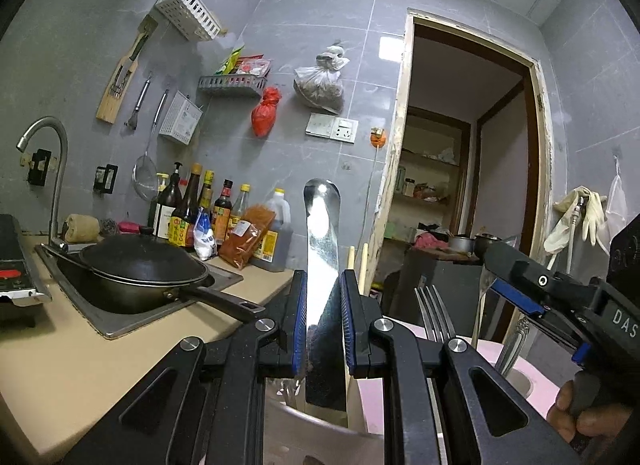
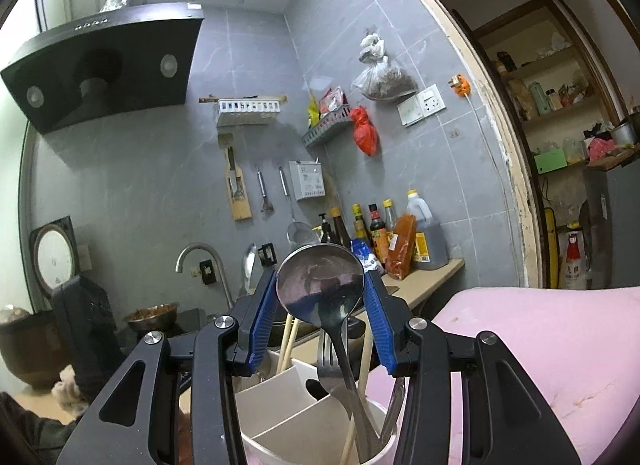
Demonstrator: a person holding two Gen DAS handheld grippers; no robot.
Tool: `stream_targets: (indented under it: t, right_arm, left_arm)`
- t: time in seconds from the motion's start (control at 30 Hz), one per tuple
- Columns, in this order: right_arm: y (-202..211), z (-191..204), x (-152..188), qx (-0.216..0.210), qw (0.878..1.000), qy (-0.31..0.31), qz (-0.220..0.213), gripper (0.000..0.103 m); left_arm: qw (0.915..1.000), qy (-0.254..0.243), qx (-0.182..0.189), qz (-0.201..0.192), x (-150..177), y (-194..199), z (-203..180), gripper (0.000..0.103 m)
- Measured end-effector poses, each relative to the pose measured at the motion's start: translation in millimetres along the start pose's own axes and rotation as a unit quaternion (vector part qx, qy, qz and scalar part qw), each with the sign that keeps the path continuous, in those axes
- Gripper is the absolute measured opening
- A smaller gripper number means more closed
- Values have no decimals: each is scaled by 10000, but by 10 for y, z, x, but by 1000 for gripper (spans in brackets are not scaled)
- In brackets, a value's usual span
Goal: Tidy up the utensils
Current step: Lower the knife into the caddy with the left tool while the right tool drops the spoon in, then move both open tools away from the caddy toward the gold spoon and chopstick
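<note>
**Grippers over divided utensil holder**

Left gripper [image 1: 323, 321], blue pads, pinches a flat shiny steel blade-like utensil [image 1: 322, 249] held upright; its lower end dips into the white plastic divided utensil holder [image 1: 320, 441] at 6 o'clock. Right gripper [image 2: 321, 313] has its pads against both edges of a large polished steel spoon [image 2: 320, 285], bowl up, handle down in the holder's compartment [image 2: 316, 421].

Crowding that compartment: a steel fork [image 2: 329, 365] and pale wooden chopsticks [image 2: 289, 339]. A pink plastic surface [image 2: 536, 345] sits at 3 o'clock. At 9 o'clock in the left wrist view, a black wok [image 1: 140, 265] rests in the steel sink [image 1: 120, 317], sauce bottles [image 1: 208, 213] behind.
</note>
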State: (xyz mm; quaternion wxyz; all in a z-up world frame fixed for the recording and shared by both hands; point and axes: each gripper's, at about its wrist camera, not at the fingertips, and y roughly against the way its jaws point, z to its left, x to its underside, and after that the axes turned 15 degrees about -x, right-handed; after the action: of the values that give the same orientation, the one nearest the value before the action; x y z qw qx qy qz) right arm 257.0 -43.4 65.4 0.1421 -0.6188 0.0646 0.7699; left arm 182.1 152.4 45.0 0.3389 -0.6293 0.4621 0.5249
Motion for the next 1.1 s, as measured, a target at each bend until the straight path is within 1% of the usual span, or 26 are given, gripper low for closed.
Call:
stream_targets:
  t: [0.13, 0.27, 0.43, 0.7, 0.87, 0.97, 1.03, 1.1]
  right_arm:
    - [-15, 23, 9, -20, 10000, 53, 54, 41]
    - [-24, 14, 12, -4, 10000, 47, 62, 41]
    - [-36, -4, 23, 53, 10000, 60, 52, 41]
    - [-45, 5, 42, 74, 9999, 96, 80, 42]
    - [-12, 3, 14, 53, 9999, 94, -7, 43]
    - [6, 12, -2, 53, 9999, 101, -59, 48]
    - [5, 18, -21, 68, 9999, 112, -83, 57]
    - [8, 30, -55, 135, 9997, 171, -94, 60]
  left_arm:
    - [10000, 58, -17, 71, -2, 26, 44, 13]
    - [10000, 72, -21, 25, -4, 32, 41, 13]
    - [9995, 107, -197, -237, -15, 43, 20, 13]
    - [9999, -7, -95, -57, 23, 13, 2, 13]
    - [9999, 136, 16, 36, 0, 47, 55, 13]
    - [9997, 178, 55, 148, -29, 44, 59, 13]
    - [9996, 149, 90, 220, -63, 52, 41, 15]
    - [9994, 100, 133, 304, -94, 70, 21, 25]
